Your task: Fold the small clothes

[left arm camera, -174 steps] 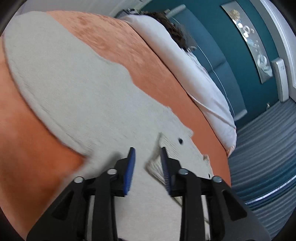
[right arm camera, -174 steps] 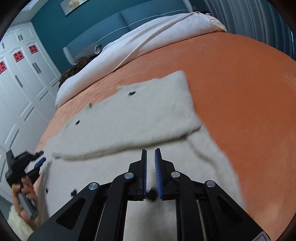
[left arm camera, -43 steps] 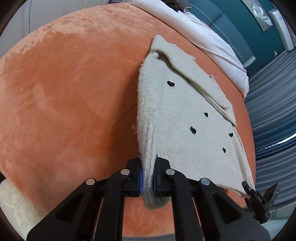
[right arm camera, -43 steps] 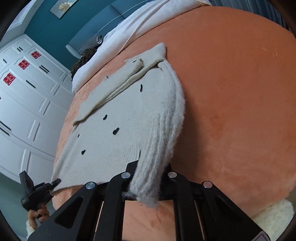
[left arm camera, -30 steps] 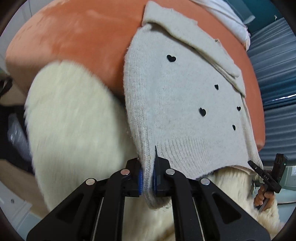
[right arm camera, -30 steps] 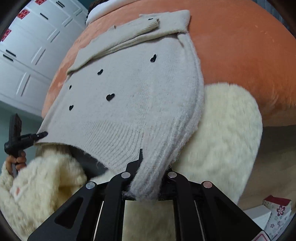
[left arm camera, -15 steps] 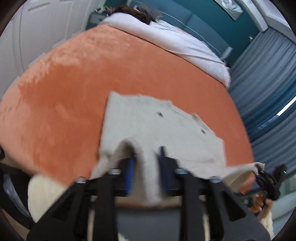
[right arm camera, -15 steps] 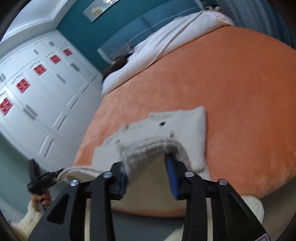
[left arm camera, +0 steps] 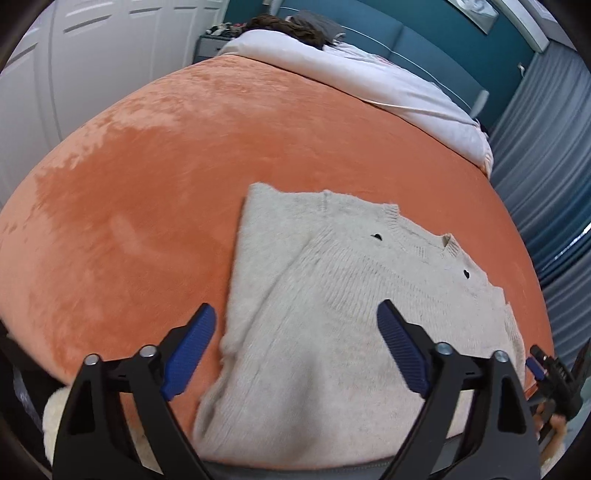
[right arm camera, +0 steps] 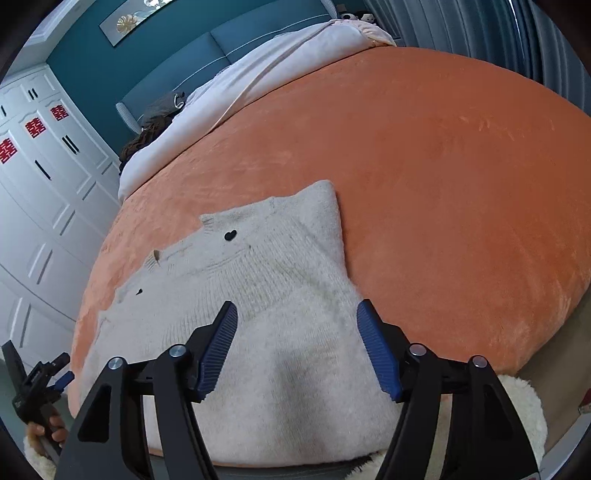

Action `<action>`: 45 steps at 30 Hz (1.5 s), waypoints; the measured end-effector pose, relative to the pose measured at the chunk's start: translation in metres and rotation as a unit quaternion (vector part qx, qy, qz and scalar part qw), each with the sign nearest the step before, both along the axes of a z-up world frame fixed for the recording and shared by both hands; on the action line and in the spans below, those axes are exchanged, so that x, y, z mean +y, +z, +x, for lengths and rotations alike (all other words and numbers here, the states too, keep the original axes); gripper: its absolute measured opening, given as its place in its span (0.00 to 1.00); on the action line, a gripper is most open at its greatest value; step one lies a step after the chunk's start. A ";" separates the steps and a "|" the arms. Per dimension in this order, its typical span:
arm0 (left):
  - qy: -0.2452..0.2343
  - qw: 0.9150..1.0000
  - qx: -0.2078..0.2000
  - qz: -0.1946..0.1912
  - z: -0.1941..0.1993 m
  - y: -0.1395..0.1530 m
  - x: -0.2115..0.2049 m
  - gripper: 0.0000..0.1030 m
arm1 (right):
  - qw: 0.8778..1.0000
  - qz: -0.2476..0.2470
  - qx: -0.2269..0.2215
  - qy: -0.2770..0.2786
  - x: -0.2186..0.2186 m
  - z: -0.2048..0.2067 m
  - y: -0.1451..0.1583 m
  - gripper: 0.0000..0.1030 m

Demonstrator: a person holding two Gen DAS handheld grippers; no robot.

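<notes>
I see both my left tongs (left arm camera: 295, 347) and right tongs (right arm camera: 297, 343) spread wide, gripping nothing, above the folded cream knit sweater (left arm camera: 332, 317) lying on the orange plush bed (left arm camera: 147, 192).

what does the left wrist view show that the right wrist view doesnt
Only the left wrist view shows the left tongs up close, open over the sweater's left edge, with the right tongs small at the far right.

Only the right wrist view shows the right tongs up close, open over the sweater's right side, a framed picture on the teal wall, red emblems on the wardrobe doors, and the left tongs small at lower left.

Both show the folded cream sweater with black hearts on the orange blanket, and white bedding beyond.
</notes>
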State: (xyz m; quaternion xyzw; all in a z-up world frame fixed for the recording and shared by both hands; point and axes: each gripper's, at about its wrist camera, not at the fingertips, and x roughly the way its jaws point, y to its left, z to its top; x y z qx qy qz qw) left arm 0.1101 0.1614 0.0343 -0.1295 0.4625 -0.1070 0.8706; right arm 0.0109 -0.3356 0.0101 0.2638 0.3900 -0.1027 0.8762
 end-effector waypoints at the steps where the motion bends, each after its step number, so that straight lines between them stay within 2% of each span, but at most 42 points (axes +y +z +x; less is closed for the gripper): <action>1: -0.006 1.000 0.001 0.005 0.008 -0.003 -0.006 0.86 | 1.000 -0.007 0.006 0.002 -0.002 0.011 0.000 0.66; 4: -0.021 0.999 0.018 0.020 0.030 -0.016 -0.023 0.86 | 0.999 -0.043 0.027 0.003 -0.003 0.040 -0.003 0.67; 7: -0.038 0.998 0.042 0.033 0.047 -0.032 -0.038 0.84 | 0.998 -0.045 0.052 0.013 -0.004 0.061 -0.017 0.67; 8: -0.045 0.997 0.052 0.033 0.050 -0.037 -0.042 0.76 | 0.997 -0.042 0.062 0.021 -0.004 0.066 -0.025 0.64; 9: -0.059 0.996 0.065 0.029 0.052 -0.043 -0.045 0.55 | 0.996 -0.042 0.069 0.030 -0.003 0.070 -0.031 0.57; 10: -0.063 0.995 0.075 0.033 0.053 -0.048 -0.047 0.42 | 0.995 -0.052 0.074 0.034 0.000 0.070 -0.034 0.37; 11: -0.064 0.994 0.077 0.034 0.051 -0.049 -0.048 0.19 | 0.993 -0.074 0.081 0.034 0.004 0.070 -0.033 0.17; 12: -0.064 0.995 0.073 0.020 0.049 -0.045 -0.044 0.11 | 0.992 -0.092 0.076 0.039 0.008 0.066 -0.029 0.15; 16: -0.047 0.998 0.030 -0.041 0.036 0.003 -0.022 0.09 | 0.996 -0.073 -0.003 0.045 0.008 0.040 0.014 0.08; 20: -0.037 0.996 -0.049 -0.063 0.034 0.070 -0.007 0.09 | 0.989 -0.049 -0.129 0.045 -0.001 0.020 0.084 0.07; 23: -0.029 0.994 -0.075 -0.076 0.051 0.089 -0.004 0.09 | 0.984 -0.038 -0.168 0.036 -0.014 0.034 0.106 0.07; 25: -0.026 0.996 -0.064 -0.053 0.074 0.075 -0.011 0.09 | 0.988 -0.047 -0.147 0.029 -0.019 0.059 0.093 0.07; 26: -0.025 0.998 -0.045 -0.038 0.089 0.056 -0.018 0.09 | 0.992 -0.039 -0.121 0.027 -0.024 0.077 0.075 0.07; 28: -0.024 1.000 0.007 -0.013 0.112 0.011 -0.028 0.10 | 0.998 0.000 -0.055 0.021 -0.035 0.108 0.027 0.07; 29: -0.012 0.999 0.047 0.001 0.123 -0.023 -0.031 0.10 | 1.000 0.017 -0.013 0.013 -0.039 0.121 -0.003 0.07; 31: 0.016 0.994 0.104 -0.003 0.129 -0.068 -0.027 0.10 | 0.998 0.029 0.054 0.001 -0.042 0.134 -0.045 0.07; 32: 0.028 0.995 0.096 -0.028 0.126 -0.071 -0.021 0.10 | 0.998 0.032 0.055 -0.004 -0.041 0.133 -0.049 0.07; 35: 0.030 0.995 0.070 -0.065 0.121 -0.044 -0.014 0.10 | 0.999 0.041 -0.017 -0.001 -0.039 0.122 -0.012 0.07; 38: 0.016 0.998 0.031 -0.060 0.125 -0.015 -0.018 0.10 | 0.998 0.008 -0.060 0.011 -0.036 0.122 0.021 0.07; 40: 0.009 0.999 0.026 -0.041 0.137 -0.014 -0.027 0.10 | 0.999 -0.014 -0.043 0.012 -0.038 0.134 0.014 0.07; 41: 0.006 0.999 0.033 -0.028 0.142 -0.022 -0.031 0.10 | 1.000 -0.023 -0.017 0.010 -0.040 0.143 -0.001 0.07; 43: 0.002 0.997 0.080 -0.005 0.155 -0.056 -0.037 0.11 | 0.998 -0.005 0.064 0.006 -0.049 0.160 -0.048 0.08; 44: 0.003 0.995 0.100 0.004 0.157 -0.072 -0.040 0.13 | 0.997 0.009 0.073 0.002 -0.051 0.160 -0.060 0.06; 45: 0.011 0.996 0.085 0.002 0.153 -0.072 -0.039 0.14 | 0.999 0.014 0.051 -0.011 -0.053 0.154 -0.053 0.08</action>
